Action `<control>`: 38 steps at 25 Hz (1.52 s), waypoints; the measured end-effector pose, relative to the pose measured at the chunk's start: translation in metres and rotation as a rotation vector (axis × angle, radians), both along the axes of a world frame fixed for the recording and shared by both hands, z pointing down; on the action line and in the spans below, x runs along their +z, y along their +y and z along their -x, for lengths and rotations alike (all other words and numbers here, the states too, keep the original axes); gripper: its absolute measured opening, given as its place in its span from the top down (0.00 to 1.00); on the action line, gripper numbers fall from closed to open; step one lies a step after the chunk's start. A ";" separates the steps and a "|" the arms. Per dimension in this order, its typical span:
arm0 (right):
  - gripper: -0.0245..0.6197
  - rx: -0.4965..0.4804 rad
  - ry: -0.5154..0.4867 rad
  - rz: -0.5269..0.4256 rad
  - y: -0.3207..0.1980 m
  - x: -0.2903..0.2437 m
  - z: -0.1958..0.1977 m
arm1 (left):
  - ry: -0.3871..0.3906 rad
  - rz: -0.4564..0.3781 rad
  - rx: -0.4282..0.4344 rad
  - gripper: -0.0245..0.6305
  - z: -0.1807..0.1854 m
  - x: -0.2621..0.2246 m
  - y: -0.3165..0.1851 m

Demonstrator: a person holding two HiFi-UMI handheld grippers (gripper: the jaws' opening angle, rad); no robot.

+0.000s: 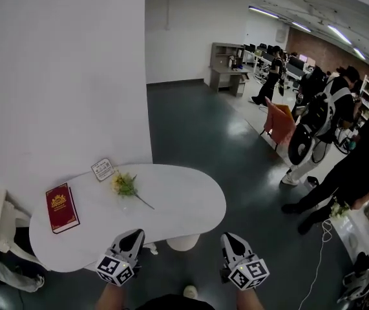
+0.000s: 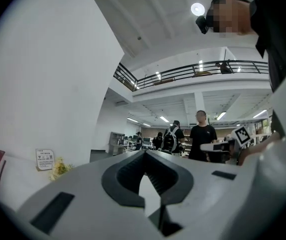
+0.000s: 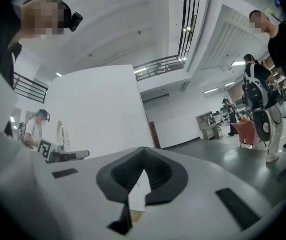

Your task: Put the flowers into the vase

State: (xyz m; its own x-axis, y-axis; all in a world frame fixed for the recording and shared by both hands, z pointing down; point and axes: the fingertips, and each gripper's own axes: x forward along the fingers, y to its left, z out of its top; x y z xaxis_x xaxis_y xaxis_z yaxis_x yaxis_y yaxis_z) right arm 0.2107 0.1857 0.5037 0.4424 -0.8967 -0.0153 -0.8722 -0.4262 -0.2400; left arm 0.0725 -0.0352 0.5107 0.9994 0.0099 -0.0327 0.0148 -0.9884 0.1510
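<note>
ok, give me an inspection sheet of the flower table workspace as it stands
surface: white oval table set against a white wall.
job's things: yellow flowers lying flat on the table near the wall; no vase made out.
clutter: red book at the table's left end; small printed card by the wall.
grippers: left gripper and right gripper both shut, nothing between the jaws, at the table's near side, clear of the flowers.
cables: thin white cable on the floor at right.
surroundings: open office; people standing at right, orange chair.
</note>
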 end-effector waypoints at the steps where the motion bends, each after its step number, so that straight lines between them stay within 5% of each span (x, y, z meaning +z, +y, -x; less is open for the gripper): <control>1: 0.93 -0.013 -0.004 -0.002 0.001 0.001 -0.009 | 0.000 -0.003 -0.015 0.95 -0.006 0.000 0.002; 11: 0.93 -0.176 -0.026 0.039 -0.013 0.011 -0.069 | -0.033 0.005 -0.206 0.95 -0.013 0.004 0.011; 20: 0.93 -0.337 -0.009 0.039 -0.092 0.009 -0.068 | -0.067 -0.014 -0.360 0.95 0.011 -0.010 -0.026; 29: 0.93 -0.327 -0.027 0.009 -0.155 -0.008 -0.085 | -0.029 -0.038 -0.351 0.95 0.007 -0.002 -0.092; 38: 0.93 -0.400 -0.031 0.042 -0.252 -0.007 -0.073 | -0.015 -0.038 -0.457 0.95 0.038 -0.017 -0.169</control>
State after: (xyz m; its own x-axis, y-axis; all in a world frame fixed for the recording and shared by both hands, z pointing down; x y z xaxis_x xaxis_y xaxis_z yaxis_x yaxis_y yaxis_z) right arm 0.2842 -0.0663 0.4968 0.0583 -0.9977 0.0334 -0.9638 -0.0650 -0.2587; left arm 0.0350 -0.2037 0.4936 0.9020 -0.4309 -0.0267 -0.4256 -0.8980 0.1115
